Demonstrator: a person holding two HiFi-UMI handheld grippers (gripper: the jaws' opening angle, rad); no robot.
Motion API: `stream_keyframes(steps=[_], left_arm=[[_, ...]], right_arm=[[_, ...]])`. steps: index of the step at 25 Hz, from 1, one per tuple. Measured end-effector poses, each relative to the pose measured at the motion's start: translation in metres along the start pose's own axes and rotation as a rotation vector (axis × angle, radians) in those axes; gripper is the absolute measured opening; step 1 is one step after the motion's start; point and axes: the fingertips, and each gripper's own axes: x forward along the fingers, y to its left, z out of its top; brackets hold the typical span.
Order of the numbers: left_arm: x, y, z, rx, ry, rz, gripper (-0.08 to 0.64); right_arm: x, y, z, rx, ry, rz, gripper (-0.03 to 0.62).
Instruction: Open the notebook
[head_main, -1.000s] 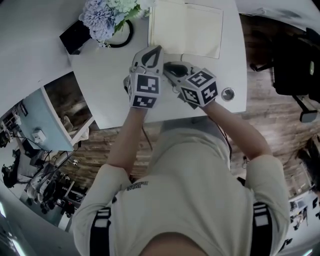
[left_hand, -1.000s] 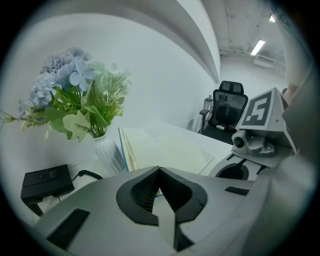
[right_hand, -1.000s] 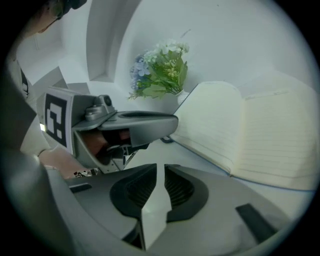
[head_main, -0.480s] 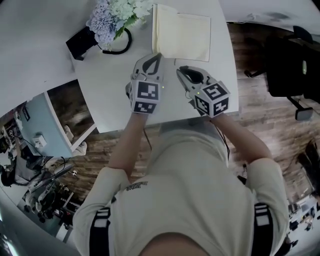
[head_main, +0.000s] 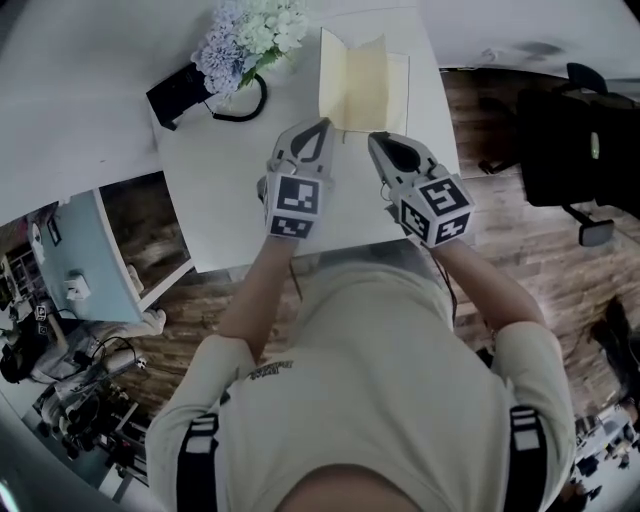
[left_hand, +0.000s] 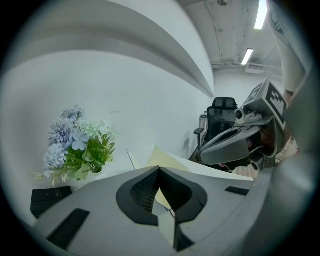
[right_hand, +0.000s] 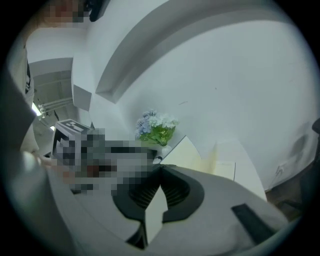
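Observation:
The notebook (head_main: 362, 82) lies open on the white table (head_main: 210, 190), cream pages up; in the right gripper view the notebook's (right_hand: 200, 156) left leaf stands tilted up. My left gripper (head_main: 322, 126) hangs above the table just short of its near edge, jaws together and empty; the left gripper view shows its own tips (left_hand: 159, 170) meeting in front of the notebook (left_hand: 165, 156). My right gripper (head_main: 375, 138) is beside it on the right. Its jaws have just been closing and now meet with nothing between them (right_hand: 161, 169). It also shows in the left gripper view (left_hand: 227, 147).
A vase of blue and white flowers (head_main: 250, 35) stands left of the notebook, with a black box (head_main: 178, 95) and a black ring (head_main: 245, 100) beside it. The table's right edge is close to the notebook. A black office chair (head_main: 560, 140) stands on the wooden floor to the right.
Both grippers have risen and drawn back from the notebook's near edge. The right one has swung out to the right and its jaws have closed. The notebook stays open.

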Motion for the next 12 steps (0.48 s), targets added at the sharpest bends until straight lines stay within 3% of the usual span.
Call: stream_keyframes(steps=[12], left_arm=[[-0.051, -0.024, 0.053, -0.018, -0.211, 0.023, 0.012]], right_arm=[[-0.043, 0.029, 0.046, -0.109, -0.114, -0.015, 0.003]])
